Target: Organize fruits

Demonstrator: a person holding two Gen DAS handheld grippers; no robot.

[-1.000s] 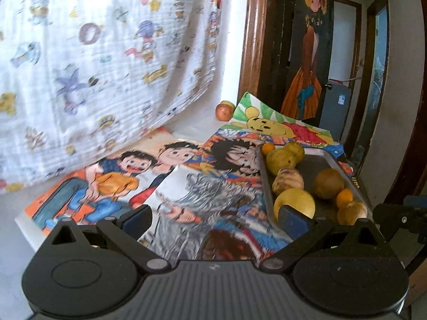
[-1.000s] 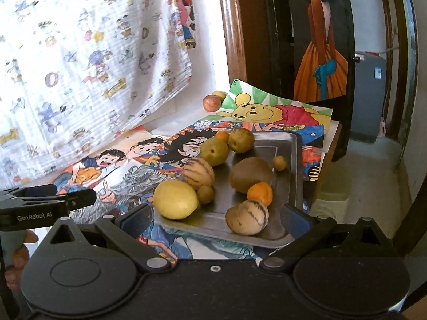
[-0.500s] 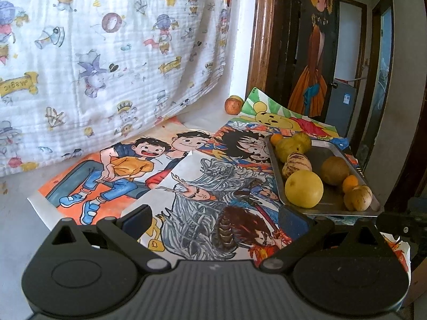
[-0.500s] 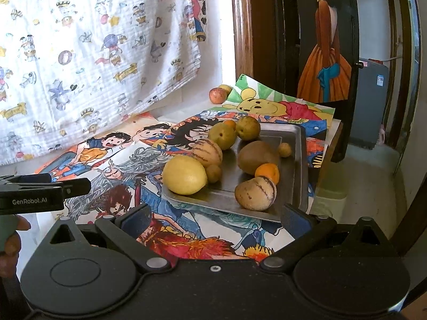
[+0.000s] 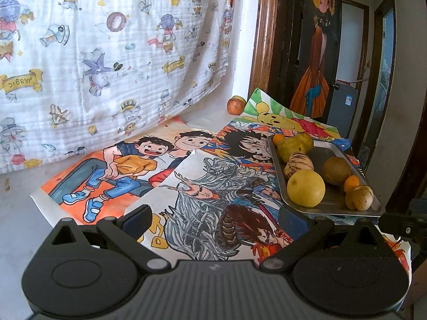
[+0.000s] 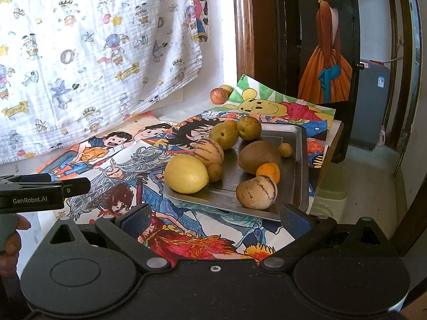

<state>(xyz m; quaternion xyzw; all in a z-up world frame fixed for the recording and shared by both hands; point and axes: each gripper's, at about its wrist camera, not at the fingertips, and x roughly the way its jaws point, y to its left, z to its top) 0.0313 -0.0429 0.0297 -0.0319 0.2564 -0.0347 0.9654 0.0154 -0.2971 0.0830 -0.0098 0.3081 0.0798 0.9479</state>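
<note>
The biggest thing in view was the white cartoon-print cloth (image 6: 88, 53) hanging behind the table, with a dark door carrying a painted figure in an orange dress (image 6: 324, 61) off to the right. Below that, a spread of colourful drawings (image 5: 186, 186) covered the tabletop, including a yellow bear sheet (image 6: 269, 106) at the far end. On top of the drawings, toward the right edge of the table, sat a metal tray (image 6: 297, 160) holding most of the fruit: a big yellow lemon-like fruit (image 6: 186, 174) at the near left corner, a brown kiwi-ish one (image 6: 259, 156) in the middle, two striped melons (image 6: 256, 192) (image 6: 208, 151), two greenish pears (image 6: 223, 135) (image 6: 249, 128) at the back, a small orange (image 6: 268, 172) and a couple of tiny brown fruits (image 6: 214, 172). A reddish apple (image 6: 218, 95) sat off the tray, way back by the wall next to the bear sheet, with another yellowish fruit just behind it. The left gripper (image 5: 213, 220) hung over the drawings with its fingers spread wide and nothing between them. The right gripper (image 6: 214, 220) hovered at the near edge of the tray, also gaping and empty. A bit of the person's hand (image 6: 9, 237) showed on the left tool's handle.
</note>
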